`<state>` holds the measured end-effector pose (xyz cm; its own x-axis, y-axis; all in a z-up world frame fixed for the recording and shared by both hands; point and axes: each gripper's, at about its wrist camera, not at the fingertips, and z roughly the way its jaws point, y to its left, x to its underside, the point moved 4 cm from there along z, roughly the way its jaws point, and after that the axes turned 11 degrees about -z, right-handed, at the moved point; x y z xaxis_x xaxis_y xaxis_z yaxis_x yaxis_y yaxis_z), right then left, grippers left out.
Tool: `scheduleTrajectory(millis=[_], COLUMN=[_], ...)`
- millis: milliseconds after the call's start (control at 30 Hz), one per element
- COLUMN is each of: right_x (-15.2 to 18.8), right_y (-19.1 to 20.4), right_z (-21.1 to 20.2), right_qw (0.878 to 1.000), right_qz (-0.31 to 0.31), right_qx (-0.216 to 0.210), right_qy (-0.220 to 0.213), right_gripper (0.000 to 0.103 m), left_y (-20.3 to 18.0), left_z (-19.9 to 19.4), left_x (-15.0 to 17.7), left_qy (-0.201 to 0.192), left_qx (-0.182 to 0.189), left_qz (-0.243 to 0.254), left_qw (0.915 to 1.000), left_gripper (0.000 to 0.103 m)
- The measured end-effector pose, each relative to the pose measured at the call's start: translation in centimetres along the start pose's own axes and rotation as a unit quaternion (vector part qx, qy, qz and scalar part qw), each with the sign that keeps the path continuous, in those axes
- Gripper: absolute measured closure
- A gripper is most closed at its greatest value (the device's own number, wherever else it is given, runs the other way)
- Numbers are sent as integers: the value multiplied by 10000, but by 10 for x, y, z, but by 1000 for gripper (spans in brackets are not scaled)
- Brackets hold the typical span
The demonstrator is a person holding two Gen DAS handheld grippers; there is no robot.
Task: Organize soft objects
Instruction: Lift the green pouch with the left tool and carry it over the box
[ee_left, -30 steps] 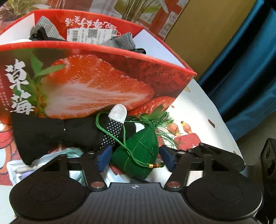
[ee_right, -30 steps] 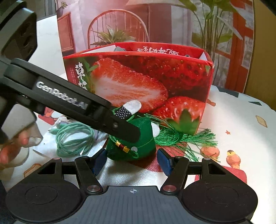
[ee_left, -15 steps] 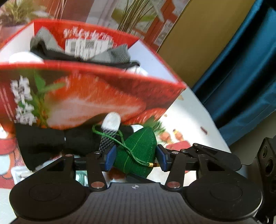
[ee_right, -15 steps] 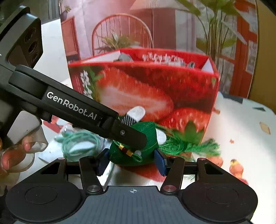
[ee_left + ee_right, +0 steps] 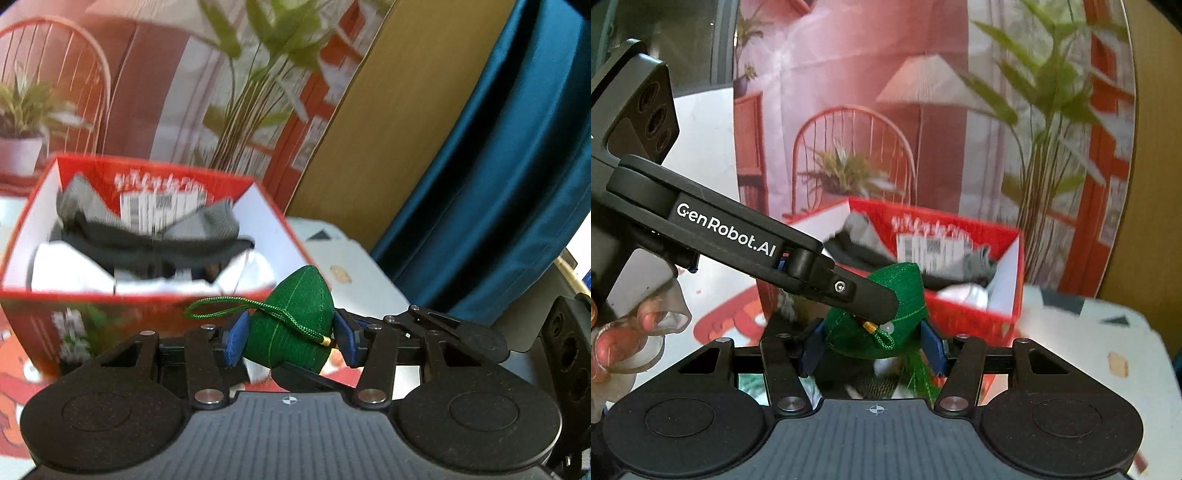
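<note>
I have the desk (image 5: 1108,354) under a printed cloth, with a painted backdrop (image 5: 207,74) behind it and a blue curtain (image 5: 498,177) to one side; on the desk stands the red box (image 5: 33,317), open at the top, already holding grey and white cloth (image 5: 155,236); nearer to me is the green pouch (image 5: 291,325), a stuffed cone with a cord loop, clear of the desk and roughly level with the box's near rim, not yet over the opening; the left gripper (image 5: 290,341) has its fingers half closed on the pouch's sides, blue pads pressing the fabric, and the right gripper (image 5: 871,345) grips the same pouch the same way from another angle; both sets of jaws have just closed in onto it; in the right view the left tool's arm crosses in front of the pouch, and a hand (image 5: 624,339) in a clear glove holds that tool; my worry is the double grip, since two tools on one small soft thing can pull against each other and squeeze it out sideways if they drift apart; the tassel (image 5: 916,373) hanging below could snag the near wall of the box if I carry it across too low; the loop (image 5: 221,308) might catch on a finger at release.
</note>
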<state>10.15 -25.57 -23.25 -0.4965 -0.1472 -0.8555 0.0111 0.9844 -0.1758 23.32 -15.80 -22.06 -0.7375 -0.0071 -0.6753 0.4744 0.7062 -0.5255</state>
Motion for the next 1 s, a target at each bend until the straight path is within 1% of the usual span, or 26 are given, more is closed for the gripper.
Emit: scheduleTrajectory(millis=[167,300,467,600,700,800,867,1000], right_x=[-34,-71,-113,-135,-144,-144,-139,-119], right_y=[-7,-21,-36,-41,-35,-30,-28,-24], right_z=[-6,-5,4,18,32,49,63,89], right_qw=[9992,9975,9927,9884,9860,9861,9879,9922], right_qz=[-196,-361,-857,-1107,-1265,-1321,-1270,-1086], right_qx=[107,107,197,208,235,188,119,-28], right_qy=[-343,-601,-832,-1019,-1063,-994,-880,-608], right_gripper=[51,51,51,51,51,51,51,51], left_y=[-15,-21,-26,-23,-14,-2,9,31], left_z=[-20,-32,-42,-44,-41,-31,-21,0], left_x=[-29,-60,-95,-113,-121,-120,-118,-110], left_qy=[-377,-666,-990,-1180,-1214,-1140,-1028,-700], left_qx=[55,158,117,70,12,-98,-180,-308], left_qz=[246,283,517,557,523,441,379,203], left_qw=[9990,9972,9937,9914,9912,9925,9938,9969], left_gripper=[51,50,50,50,50,50,50,50])
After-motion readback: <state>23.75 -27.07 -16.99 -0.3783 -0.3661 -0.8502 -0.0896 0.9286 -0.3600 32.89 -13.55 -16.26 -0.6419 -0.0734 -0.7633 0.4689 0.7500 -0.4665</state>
